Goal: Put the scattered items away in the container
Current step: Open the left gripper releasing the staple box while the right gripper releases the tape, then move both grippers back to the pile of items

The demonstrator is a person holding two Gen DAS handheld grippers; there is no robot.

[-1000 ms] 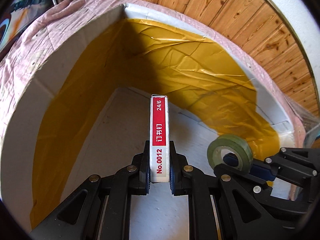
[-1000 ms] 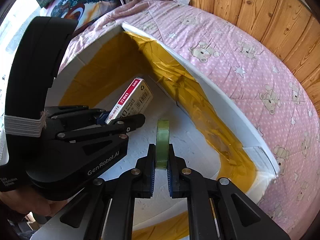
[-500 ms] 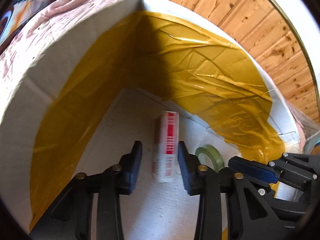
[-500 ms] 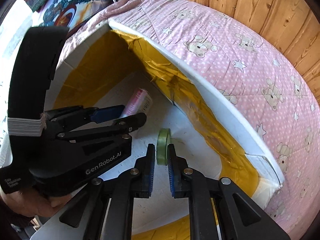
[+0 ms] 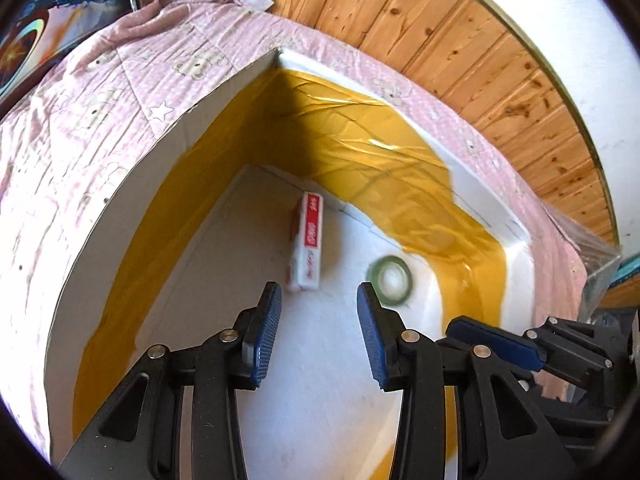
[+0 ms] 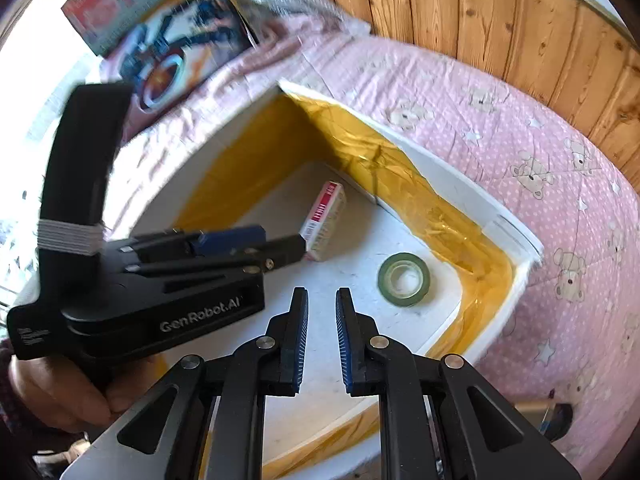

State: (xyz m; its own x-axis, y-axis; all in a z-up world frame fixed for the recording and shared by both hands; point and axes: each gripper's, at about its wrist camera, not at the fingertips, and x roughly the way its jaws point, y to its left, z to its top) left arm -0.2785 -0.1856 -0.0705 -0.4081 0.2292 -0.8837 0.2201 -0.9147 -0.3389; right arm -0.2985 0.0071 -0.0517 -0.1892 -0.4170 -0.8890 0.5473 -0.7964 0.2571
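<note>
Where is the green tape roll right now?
The tape roll lies flat on the white floor of the box, near its right corner in the right wrist view, just right of the staple box.

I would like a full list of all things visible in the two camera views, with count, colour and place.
staple box: 1, red and white, lying on the container floor near the far wall
tape roll: 1, green, flat on the floor, right of the staple box
container: 1, white with yellow tape lining, on the bedsheet
bedsheet: 1, pink with bears, under the container
poster: 1, multicoloured, far left
wood panelling: brown, behind
left gripper: black, blue pads, jaws empty, just been opening
right gripper: same colours, jaws empty, slightly apart
hand: 1, holding the left gripper
</note>
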